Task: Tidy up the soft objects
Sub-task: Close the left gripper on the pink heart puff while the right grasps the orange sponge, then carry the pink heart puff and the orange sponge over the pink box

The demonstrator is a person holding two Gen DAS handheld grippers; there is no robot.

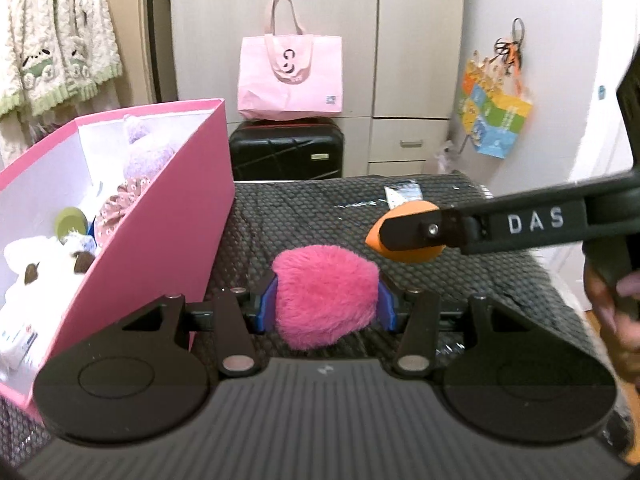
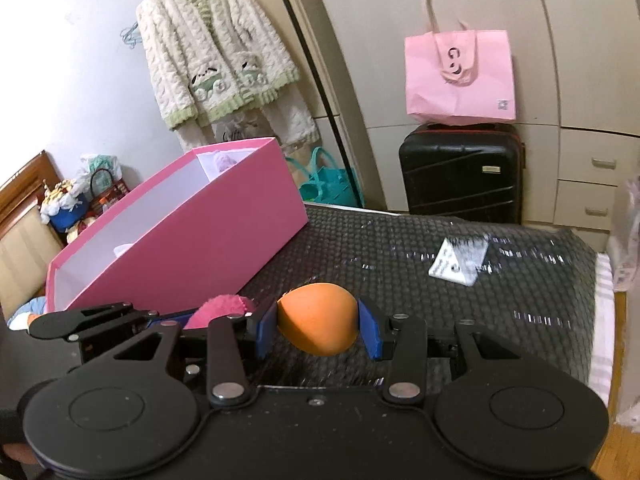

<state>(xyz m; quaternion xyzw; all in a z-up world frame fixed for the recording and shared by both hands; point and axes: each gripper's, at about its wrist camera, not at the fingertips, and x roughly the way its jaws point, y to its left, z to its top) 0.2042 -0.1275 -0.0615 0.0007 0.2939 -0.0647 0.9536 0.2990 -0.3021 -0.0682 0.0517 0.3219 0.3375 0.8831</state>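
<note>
My left gripper (image 1: 325,300) is shut on a fluffy pink pom-pom (image 1: 325,296), held above the dark quilted surface (image 1: 460,280), just right of an open pink box (image 1: 176,208). The box holds several soft toys, among them a purple plush (image 1: 146,152) and a white plush (image 1: 36,264). My right gripper (image 2: 318,320) is shut on an orange egg-shaped sponge (image 2: 318,318); it shows in the left wrist view (image 1: 404,234) to the upper right of the pom-pom. In the right wrist view the pom-pom (image 2: 220,308) and the pink box (image 2: 192,236) lie to the left.
A white card (image 2: 460,260) lies on the quilted surface (image 2: 400,248). Behind stand a black suitcase (image 2: 460,172) with a pink tote bag (image 2: 460,76) on it, and a wardrobe (image 1: 416,40). A cream cardigan (image 2: 216,60) hangs at the left.
</note>
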